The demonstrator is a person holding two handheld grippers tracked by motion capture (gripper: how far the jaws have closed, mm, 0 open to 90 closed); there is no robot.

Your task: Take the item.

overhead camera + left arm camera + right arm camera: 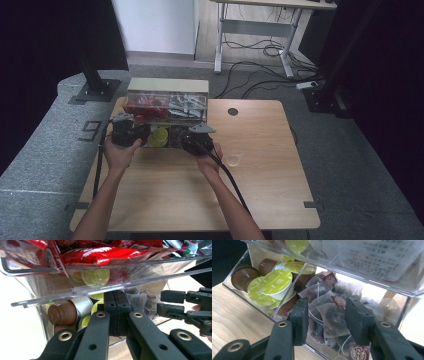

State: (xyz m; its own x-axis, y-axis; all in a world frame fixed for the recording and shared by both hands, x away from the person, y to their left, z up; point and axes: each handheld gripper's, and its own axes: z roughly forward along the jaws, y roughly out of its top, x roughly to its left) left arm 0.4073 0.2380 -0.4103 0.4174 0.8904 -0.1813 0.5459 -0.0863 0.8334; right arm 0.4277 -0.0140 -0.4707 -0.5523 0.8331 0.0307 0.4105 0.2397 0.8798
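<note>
Clear acrylic is what both grippers are facing: a two-tier organizer (pixel 167 107) at the far edge of the wooden counter (pixel 200 190). Starting on the left, the left gripper (pixel 117 315) is clenched tight, jaws pressed together with nothing between them, parked right against the organizer's lower front. Just beyond its tips sit brown coffee capsules (pixel 62 312) with green lids, and above them the upper tray of red packets (pixel 100 253). Moving right, the right gripper (pixel 327 317) is released, jaws half apart and nothing gripped. Straight ahead of it, between the jaw tips but behind the low clear front wall, lies the pile of tea bags (pixel 332 312), mesh pouches with dark red tags. The green-lidded capsules (pixel 275 282) are off to its left, past a divider. My read: this is the reach-in step, the right gripper lining up on one tea bag. Next it needs to ease forward over the lip, under the upper tray, and close on a single pouch or its tag without snagging neighbours.
</note>
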